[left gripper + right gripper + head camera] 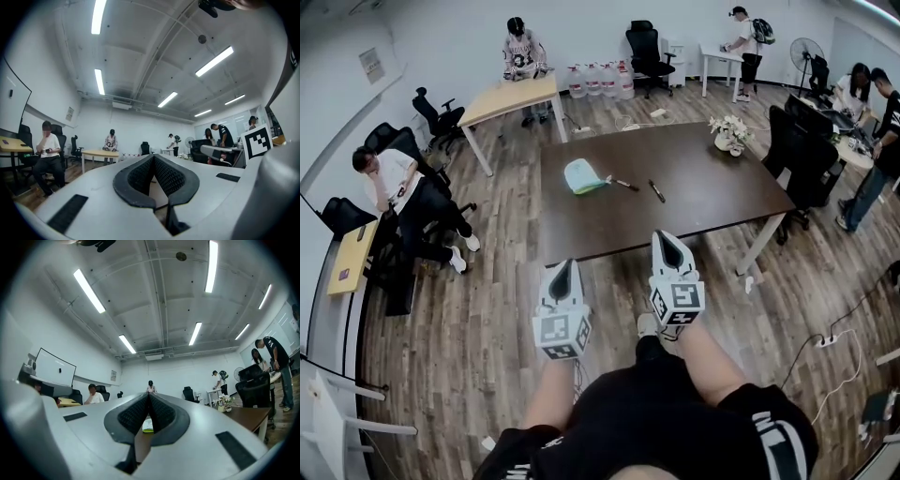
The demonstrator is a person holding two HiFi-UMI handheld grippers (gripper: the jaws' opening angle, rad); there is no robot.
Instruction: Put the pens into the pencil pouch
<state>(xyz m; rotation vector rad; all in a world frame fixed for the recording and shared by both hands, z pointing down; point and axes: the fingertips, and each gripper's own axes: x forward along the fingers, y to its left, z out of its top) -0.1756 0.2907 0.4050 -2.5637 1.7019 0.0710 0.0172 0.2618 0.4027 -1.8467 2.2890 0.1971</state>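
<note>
I see one pen [622, 183] lying crosswise just right of the pouch [581, 175], another pen [657, 191] slanting far-left to near-right, both mid-bench [712, 192], while my left gripper [564, 267] and right gripper [666, 240] hang short of it, fingers [174, 177] together, empty.

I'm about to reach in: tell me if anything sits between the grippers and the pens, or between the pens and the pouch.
Nothing visible does. The left gripper and right gripper hang shut before the table; the light-tipped pen and black pen lie on bare tabletop right of the pouch. The flowers stand well aside.
</note>
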